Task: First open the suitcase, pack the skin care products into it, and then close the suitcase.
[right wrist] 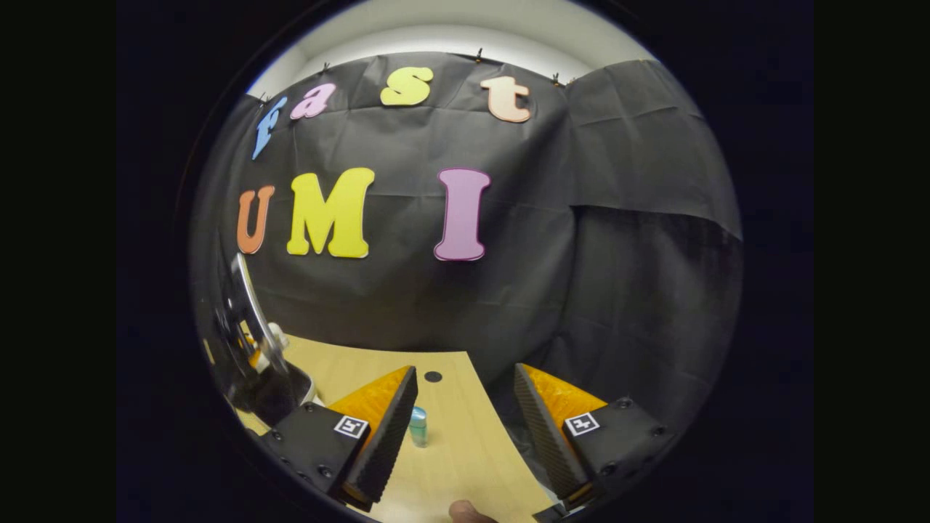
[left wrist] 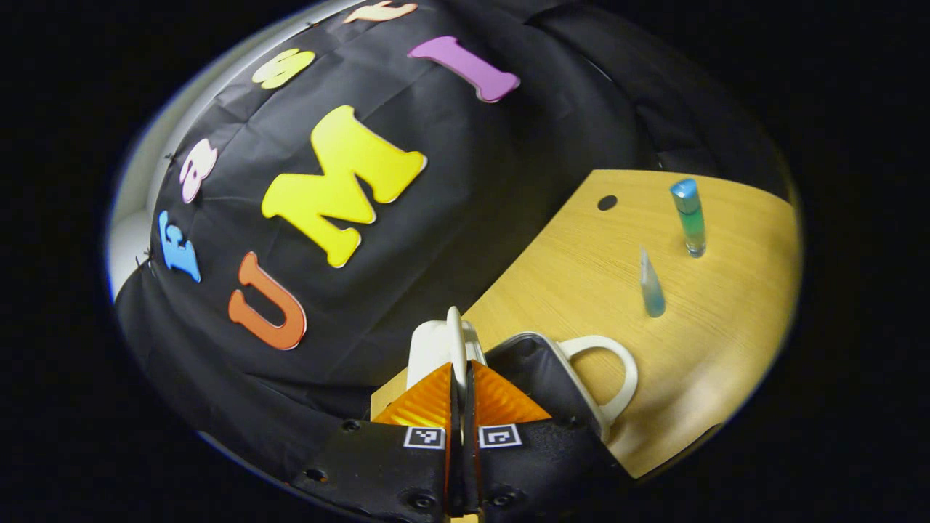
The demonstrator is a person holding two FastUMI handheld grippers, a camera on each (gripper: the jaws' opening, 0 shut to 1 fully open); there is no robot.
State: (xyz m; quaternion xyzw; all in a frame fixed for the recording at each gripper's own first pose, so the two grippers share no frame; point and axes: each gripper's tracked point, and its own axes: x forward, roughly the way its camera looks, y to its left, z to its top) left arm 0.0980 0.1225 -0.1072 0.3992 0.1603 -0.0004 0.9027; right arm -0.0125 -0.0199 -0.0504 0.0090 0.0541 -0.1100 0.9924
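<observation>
Right gripper view: right gripper (right wrist: pixel 465 428), fingers spread, has an upright bottle (right wrist: pixel 418 426) ahead by its left finger; left gripper (left wrist: pixel 461 407) apparently pinches the suitcase lid's edge (left wrist: pixel 455 341).

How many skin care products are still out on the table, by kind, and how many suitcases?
Upright bottle: 1
Small tapered tube: 1
Suitcase, lid raised: 1
Total: 3

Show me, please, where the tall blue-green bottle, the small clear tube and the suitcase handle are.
tall blue-green bottle (left wrist: pixel 689 218), left gripper view, mid body.
small clear tube (left wrist: pixel 650 287), left gripper view, middle.
suitcase handle (left wrist: pixel 617 370), left gripper view, white loop's curve.
</observation>
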